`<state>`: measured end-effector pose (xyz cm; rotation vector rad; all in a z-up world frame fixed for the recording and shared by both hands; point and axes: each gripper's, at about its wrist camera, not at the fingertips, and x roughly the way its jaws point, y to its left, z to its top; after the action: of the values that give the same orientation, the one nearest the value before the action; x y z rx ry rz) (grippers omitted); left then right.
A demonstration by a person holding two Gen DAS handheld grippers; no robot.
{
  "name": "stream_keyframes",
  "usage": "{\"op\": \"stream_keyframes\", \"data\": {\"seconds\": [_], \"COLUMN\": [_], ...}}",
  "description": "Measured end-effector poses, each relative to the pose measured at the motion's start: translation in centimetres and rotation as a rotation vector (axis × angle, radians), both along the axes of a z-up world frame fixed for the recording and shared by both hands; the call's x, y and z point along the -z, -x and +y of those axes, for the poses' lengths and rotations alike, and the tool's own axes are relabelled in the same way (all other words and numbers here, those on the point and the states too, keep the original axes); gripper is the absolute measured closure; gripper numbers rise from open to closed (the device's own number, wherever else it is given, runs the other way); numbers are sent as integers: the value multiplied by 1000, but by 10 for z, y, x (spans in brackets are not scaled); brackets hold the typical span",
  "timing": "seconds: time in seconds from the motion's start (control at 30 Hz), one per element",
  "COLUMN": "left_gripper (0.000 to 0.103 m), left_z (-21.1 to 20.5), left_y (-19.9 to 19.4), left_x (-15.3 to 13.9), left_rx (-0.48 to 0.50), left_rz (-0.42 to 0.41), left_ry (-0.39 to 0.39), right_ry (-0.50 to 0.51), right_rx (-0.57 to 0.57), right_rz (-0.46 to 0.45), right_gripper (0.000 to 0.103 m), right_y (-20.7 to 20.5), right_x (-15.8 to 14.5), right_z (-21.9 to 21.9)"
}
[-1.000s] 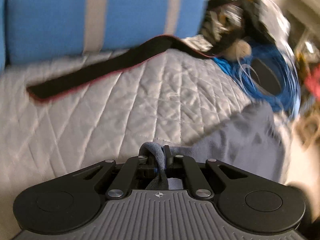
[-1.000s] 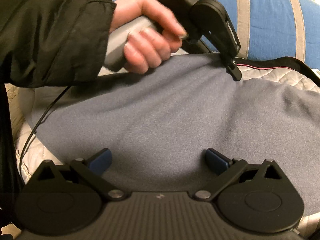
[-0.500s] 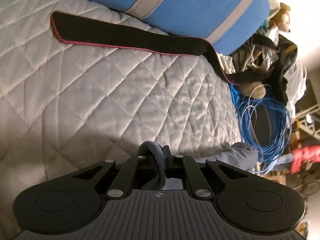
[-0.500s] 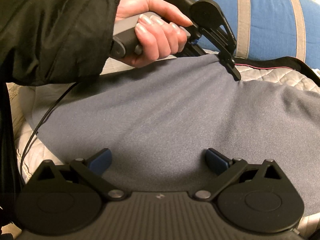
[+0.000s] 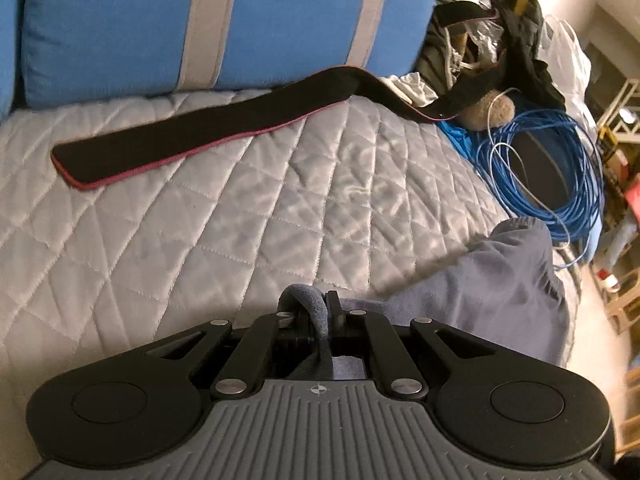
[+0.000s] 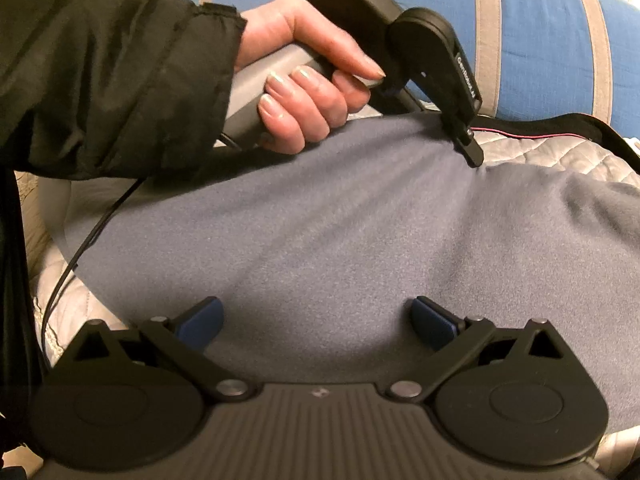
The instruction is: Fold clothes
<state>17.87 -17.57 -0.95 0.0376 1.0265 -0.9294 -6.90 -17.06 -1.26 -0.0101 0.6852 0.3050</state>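
The grey-blue garment (image 6: 360, 232) is spread across the quilted bed (image 5: 200, 220), its bulk lying toward the near edge and its far hem lifted toward the blue cushion (image 5: 200, 24); in the left wrist view a part of it is seen slumped at the bed's right edge, beside a coil of blue cable (image 5: 560, 176). It is judged to be a soft, thick fleece — light, limp, not slippery and in no way fragile; it will sag and drag wherever it is not held, so a fold is best carried by two points along one hem, near the corners, rather than by the middle.

One such point is already taken: a bunched ridge of the cloth is pinched between the closed jaws of the left gripper (image 5: 320, 312), which is seen from the right wrist camera gripped in the left hand (image 6: 308, 80) above the far hem. The right gripper (image 6: 316, 320) is held over the near part of the cloth with its jaws wide apart and nothing between them; a second grip along the same hem seems called for.

A black strap with red piping (image 5: 192, 136) lies along the bed's far edge — apart from the garment.
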Motion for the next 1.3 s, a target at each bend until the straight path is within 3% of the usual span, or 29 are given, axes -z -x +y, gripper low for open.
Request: {"op": "stream_keyframes", "data": {"seconds": [0.17,0.33,0.43,0.67,1.0,1.13,1.3], "left_gripper": [97,97,97,97,96,75,65], "left_z": [8,24,33,29,43,63,92], "left_y": [-29,-53,-60,-55,-50,-53,-53], "left_x": [24,46,53,29,8,-6,-25], "left_rx": [-94,-162,-194,-142,-158,-232,-274], "left_rz": [238,481,575,500,439,382,337], "left_ry": [35,119,157,136,138,152,162], "right_ry": [-1,0,-1,0,2,2,4], "right_rx": [-1,-6,-10,-13,-12,-11,-8], "right_rz": [1,0,-1,-2,-1,1,3], "right_gripper": [1,1,1,1,1,1,1], "right_y": [-7,-11,-9,-9,-12,-15,-15], "right_x": [1,2,2,3,4,5,5], "right_z": [-5,-7,-8,-8,-7,-7,-7]}}
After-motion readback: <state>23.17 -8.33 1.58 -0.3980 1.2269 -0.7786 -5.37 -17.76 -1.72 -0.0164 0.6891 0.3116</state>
